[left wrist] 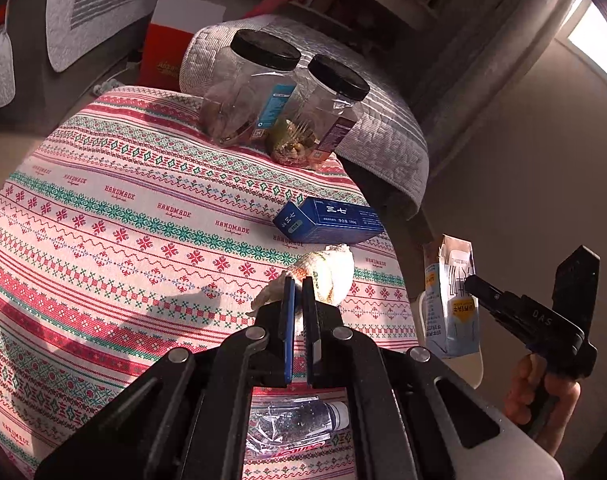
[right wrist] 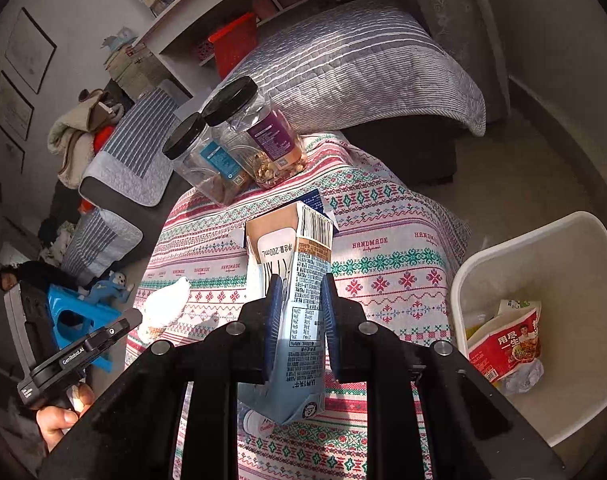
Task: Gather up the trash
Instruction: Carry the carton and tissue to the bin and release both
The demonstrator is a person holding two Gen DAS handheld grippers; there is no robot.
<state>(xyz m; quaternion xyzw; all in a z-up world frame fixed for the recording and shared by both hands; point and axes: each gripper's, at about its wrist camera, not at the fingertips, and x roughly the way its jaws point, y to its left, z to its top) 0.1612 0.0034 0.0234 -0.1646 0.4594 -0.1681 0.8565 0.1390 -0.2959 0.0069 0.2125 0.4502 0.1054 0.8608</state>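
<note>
Left wrist view: left hand-held gripper [left wrist: 299, 280] pinching 1 crumpled tissue [left wrist: 323, 276], lifted off the tabletop [left wrist: 103, 220]. Remaining there: 1 blue box [left wrist: 329, 220], 1 crushed plastic bottle [left wrist: 295, 426], 2 black-lidded jars [left wrist: 251, 88] probably not rubbish.

Right wrist view: right hand-held gripper [right wrist: 301, 284] clamped on 1 opened milk carton [right wrist: 293, 264], held above the tabletop, not yet over the white bin [right wrist: 583, 360] beside it. Already binned: 1 red wrapper [right wrist: 507, 344] and some pale scraps. Judged roughly midway: 2 pieces in hand, bottle and perhaps box left
</note>
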